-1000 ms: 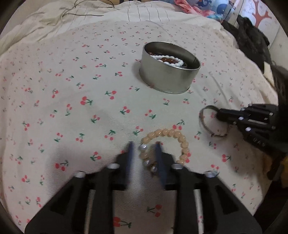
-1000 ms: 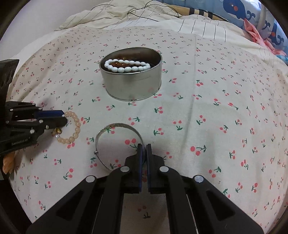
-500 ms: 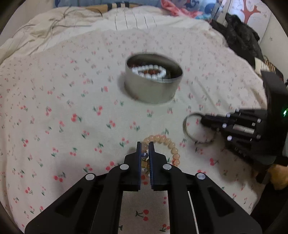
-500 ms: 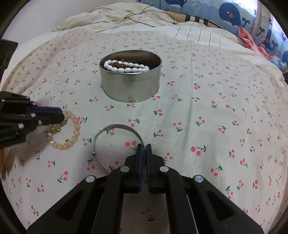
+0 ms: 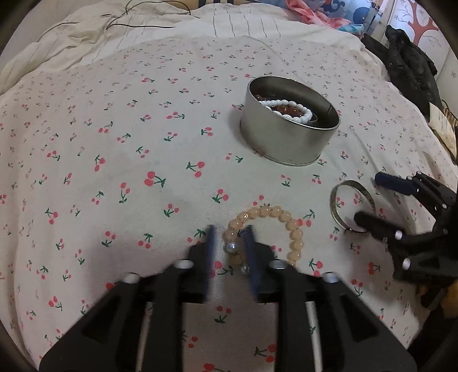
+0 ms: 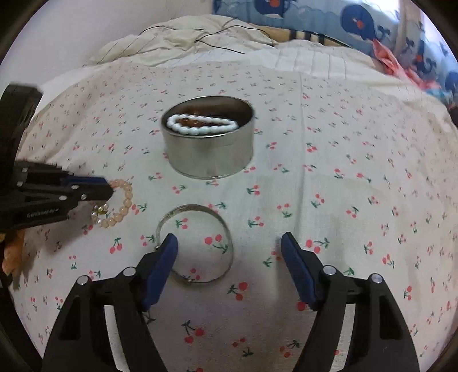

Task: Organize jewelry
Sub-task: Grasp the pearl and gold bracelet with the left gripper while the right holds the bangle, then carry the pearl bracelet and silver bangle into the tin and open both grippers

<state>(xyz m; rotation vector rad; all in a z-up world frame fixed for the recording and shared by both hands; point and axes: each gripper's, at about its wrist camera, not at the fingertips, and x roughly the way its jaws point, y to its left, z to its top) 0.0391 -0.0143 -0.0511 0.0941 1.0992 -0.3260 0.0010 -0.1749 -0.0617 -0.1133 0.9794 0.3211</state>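
Observation:
A peach bead bracelet [image 5: 274,217] lies on the cherry-print sheet; it also shows in the right wrist view [image 6: 123,206]. My left gripper [image 5: 230,237] is open, its jaws on either side of the bracelet's near beads. A thin silver bangle [image 6: 197,243] lies flat on the sheet, also in the left wrist view [image 5: 343,206]. My right gripper [image 6: 229,246] is wide open over the bangle's near side, not holding it. A round metal tin [image 6: 209,143] behind holds a white bead bracelet [image 6: 200,126] and brown beads.
The bed's cherry-print sheet [image 5: 114,143] spreads around the tin [image 5: 289,128]. A crumpled cream blanket with black cables [image 6: 200,40] lies at the back. Dark clothing [image 5: 409,65] sits at the far right edge, and a whale-print pillow [image 6: 357,25] at the back right.
Both grippers have opened: the left let go of the peach bracelet's beads, the right released the silver bangle and spread wide. Both pieces lie on the sheet.

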